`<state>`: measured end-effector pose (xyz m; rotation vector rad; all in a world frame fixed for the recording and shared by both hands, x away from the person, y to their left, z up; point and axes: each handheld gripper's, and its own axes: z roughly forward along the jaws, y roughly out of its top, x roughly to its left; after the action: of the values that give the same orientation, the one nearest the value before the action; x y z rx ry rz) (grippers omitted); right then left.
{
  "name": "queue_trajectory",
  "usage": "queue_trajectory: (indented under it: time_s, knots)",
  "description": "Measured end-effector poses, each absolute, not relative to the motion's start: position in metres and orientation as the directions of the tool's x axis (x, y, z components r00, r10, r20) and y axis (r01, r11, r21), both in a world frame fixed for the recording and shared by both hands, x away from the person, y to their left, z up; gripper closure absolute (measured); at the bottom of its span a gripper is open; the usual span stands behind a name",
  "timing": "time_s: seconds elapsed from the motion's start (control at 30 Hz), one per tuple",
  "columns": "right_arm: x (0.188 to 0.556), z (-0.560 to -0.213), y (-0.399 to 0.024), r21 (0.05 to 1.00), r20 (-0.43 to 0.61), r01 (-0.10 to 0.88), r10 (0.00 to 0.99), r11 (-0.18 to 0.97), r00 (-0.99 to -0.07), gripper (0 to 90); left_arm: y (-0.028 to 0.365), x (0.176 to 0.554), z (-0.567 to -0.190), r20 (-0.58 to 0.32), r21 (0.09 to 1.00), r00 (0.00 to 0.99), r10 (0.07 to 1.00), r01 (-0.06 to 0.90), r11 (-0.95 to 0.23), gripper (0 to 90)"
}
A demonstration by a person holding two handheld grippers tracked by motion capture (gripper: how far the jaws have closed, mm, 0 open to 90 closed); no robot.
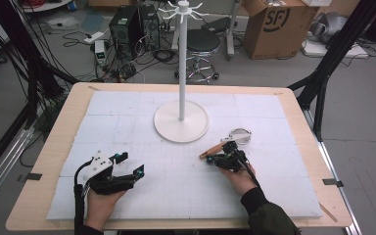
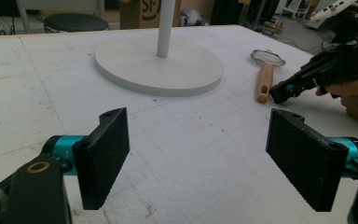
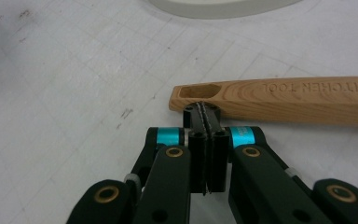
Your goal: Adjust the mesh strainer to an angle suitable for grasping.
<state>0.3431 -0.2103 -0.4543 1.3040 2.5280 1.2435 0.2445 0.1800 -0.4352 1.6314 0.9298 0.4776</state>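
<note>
Right gripper view: strainer handle [image 3: 298, 99] reads, seemingly, "KITCHEN TOOL"; right gripper [image 3: 206, 112] closed, empty; left gripper [image 2: 205, 154] wide apart.

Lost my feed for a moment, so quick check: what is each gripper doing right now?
Left gripper: open, holding nothing, above the mat.
Right gripper: shut, holding nothing; its tips sit at the hole end of the strainer handle.

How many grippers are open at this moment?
1. The left gripper is open, above the white mat near the person. The right gripper, shut, is beside the strainer's wooden handle.
</note>
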Motion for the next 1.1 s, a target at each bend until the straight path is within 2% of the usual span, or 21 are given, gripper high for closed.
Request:
queue_trajectory:
  time_s: [0.23, 0.37, 0.53, 0.6, 0.9, 1.1]
  knots:
    - [0.348, -0.454, -0.205, 0.667, 0.320, 0.676, 0.699, 0.313, -0.640, 90.0, 0.180, 0.245, -0.435, -0.168, 0.946, 0.604, 0.779, 0.322, -0.046, 22.0]
    - [0.347, -0.442, -0.214, 0.724, 0.309, 0.637, 0.701, 0.264, -0.642, 90.0, 0.182, 0.245, -0.436, -0.169, 0.947, 0.602, 0.781, 0.320, -0.042, 22.2]
    - [0.374, -0.424, -0.240, 0.733, 0.354, 0.662, 0.742, 0.157, -0.569, 90.0, 0.184, 0.246, -0.436, -0.179, 0.945, 0.596, 0.783, 0.325, -0.032, 22.2]
    - [0.383, -0.421, -0.246, 0.738, 0.335, 0.658, 0.764, 0.151, -0.552, 90.0, 0.184, 0.246, -0.436, -0.177, 0.946, 0.599, 0.781, 0.322, -0.033, 22.3]
    - [0.416, -0.439, -0.264, 0.667, 0.321, 0.730, 0.826, 0.150, -0.463, 90.0, 0.183, 0.245, -0.437, -0.179, 0.945, 0.606, 0.775, 0.326, -0.036, 22.3]
    - [0.422, -0.449, -0.264, 0.649, 0.299, 0.740, 0.837, 0.174, -0.459, 90.0, 0.185, 0.246, -0.437, -0.187, 0.944, 0.602, 0.776, 0.330, -0.028, 22.4]
